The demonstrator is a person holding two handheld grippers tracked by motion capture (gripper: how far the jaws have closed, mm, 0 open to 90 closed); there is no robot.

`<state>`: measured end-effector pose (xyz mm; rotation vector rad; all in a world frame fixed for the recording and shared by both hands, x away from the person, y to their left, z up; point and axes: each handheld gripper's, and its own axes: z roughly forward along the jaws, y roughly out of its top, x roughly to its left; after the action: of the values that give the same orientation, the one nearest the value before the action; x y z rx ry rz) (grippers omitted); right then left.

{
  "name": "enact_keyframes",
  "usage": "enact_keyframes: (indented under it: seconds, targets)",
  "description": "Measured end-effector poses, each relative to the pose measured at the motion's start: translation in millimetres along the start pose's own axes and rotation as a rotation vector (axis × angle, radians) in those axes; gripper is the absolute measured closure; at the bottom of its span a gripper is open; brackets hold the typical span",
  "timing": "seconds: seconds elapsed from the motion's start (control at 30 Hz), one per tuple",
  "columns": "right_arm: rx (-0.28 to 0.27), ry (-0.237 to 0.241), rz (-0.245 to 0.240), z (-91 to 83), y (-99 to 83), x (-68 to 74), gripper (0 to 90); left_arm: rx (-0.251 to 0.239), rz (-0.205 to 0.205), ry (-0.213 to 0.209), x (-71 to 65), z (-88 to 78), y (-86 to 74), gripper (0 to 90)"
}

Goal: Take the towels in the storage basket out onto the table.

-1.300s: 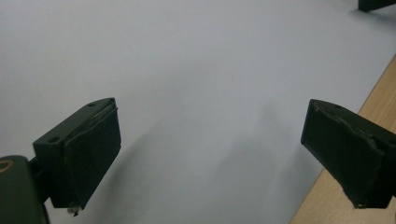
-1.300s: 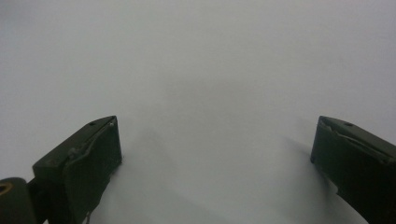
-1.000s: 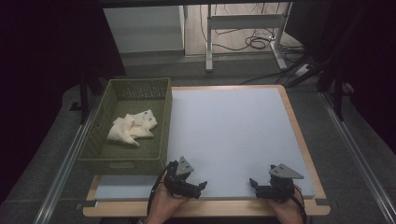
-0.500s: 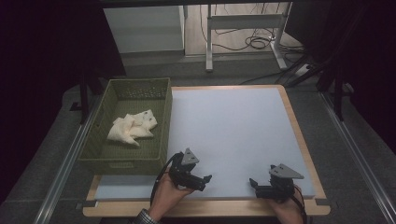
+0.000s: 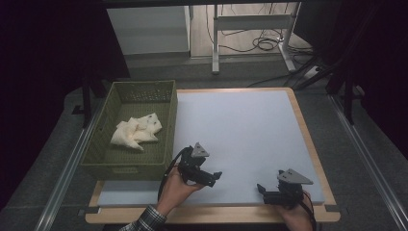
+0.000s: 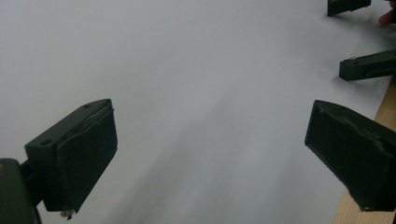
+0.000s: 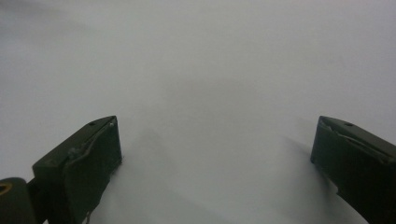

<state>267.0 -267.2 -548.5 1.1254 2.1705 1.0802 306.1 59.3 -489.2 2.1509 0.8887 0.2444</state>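
Now | left gripper (image 5: pixel 215 177): jaws wide, empty, pointing right along mat (image 5: pixel 240 130) | right gripper (image 5: pixel 262 188): jaws wide, pointing left

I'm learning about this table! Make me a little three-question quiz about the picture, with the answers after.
1. True or false: the cream cloth lies inside the green basket.
2. Which tongs are nearer the basket: A, the left tongs, or B, the right tongs?
3. Fill in: in the left gripper view and the right gripper view, both tongs' jaws stand wide ____ with nothing between them.

Key
1. True.
2. A.
3. Open, over the pale blue mat.
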Motion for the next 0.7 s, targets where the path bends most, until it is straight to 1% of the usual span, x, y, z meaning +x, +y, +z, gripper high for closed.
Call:
enact_keyframes:
  seconds: [0.07, 0.13, 0.17, 0.2, 0.23, 0.3, 0.4, 0.43, 0.47, 0.5, 0.57, 0.6, 0.63, 0.7]
  targets:
    - [0.000, 0.000, 0.002, 0.0, 0.0, 0.0, 1.7, 0.006, 0.011, 0.002, 1.7, 0.1, 4.9, 2.7]
    - [-0.002, 0.000, 0.002, 0.2, 0.0, 0.1, 1.7, 0.006, 0.008, -0.001, 3.6, -0.6, 10.5, 2.7]
    - [-0.002, 0.000, 0.002, 0.2, 0.0, 0.1, 1.7, 0.006, 0.008, -0.001, 3.6, -0.6, 10.5, 2.7]
    - [-0.002, -0.001, 0.001, 0.2, -0.1, 0.1, 1.7, 0.002, 0.006, -0.009, 5.9, -1.8, 16.2, 2.7]
    - [-0.002, -0.001, 0.001, 0.2, -0.1, 0.1, 1.7, 0.002, 0.006, -0.009, 5.9, -1.8, 16.2, 2.7]
    - [-0.002, -0.001, 0.002, 0.1, -0.1, 0.2, 1.7, 0.010, 0.013, -0.007, 9.3, -3.9, 24.6, 2.7]
    - [-0.002, 0.000, 0.002, 0.2, -0.1, 0.1, 1.7, 0.008, 0.003, -0.018, 14.7, -7.0, 32.0, 2.7]
    - [-0.002, -0.001, 0.002, 0.1, -0.1, 0.1, 1.7, 0.008, 0.003, -0.018, 14.7, -7.0, 32.0, 2.7]
    - [-0.002, -0.001, 0.002, 0.1, -0.1, 0.1, 1.7, 0.006, -0.002, -0.020, 18.7, -9.3, 36.6, 2.7]
    - [-0.002, -0.001, 0.002, 0.1, -0.1, 0.1, 1.7, 0.006, -0.002, -0.020, 18.7, -9.3, 36.6, 2.7]
    - [-0.002, -0.001, 0.002, 0.1, -0.1, 0.2, 1.7, 0.002, -0.013, -0.026, 24.0, -13.7, 43.5, 2.7]
    - [-0.002, -0.001, 0.002, 0.1, -0.1, 0.2, 1.7, 0.002, -0.013, -0.026, 24.0, -13.7, 43.5, 2.8]
    - [-0.002, 0.001, 0.003, 0.2, -0.1, 0.2, 1.7, 0.001, -0.013, -0.028, 26.7, -16.6, 48.7, 2.7]
    - [-0.002, 0.000, 0.002, 0.2, 0.0, 0.2, 1.7, 0.004, -0.010, -0.025, 28.2, -18.3, 51.4, 2.8]
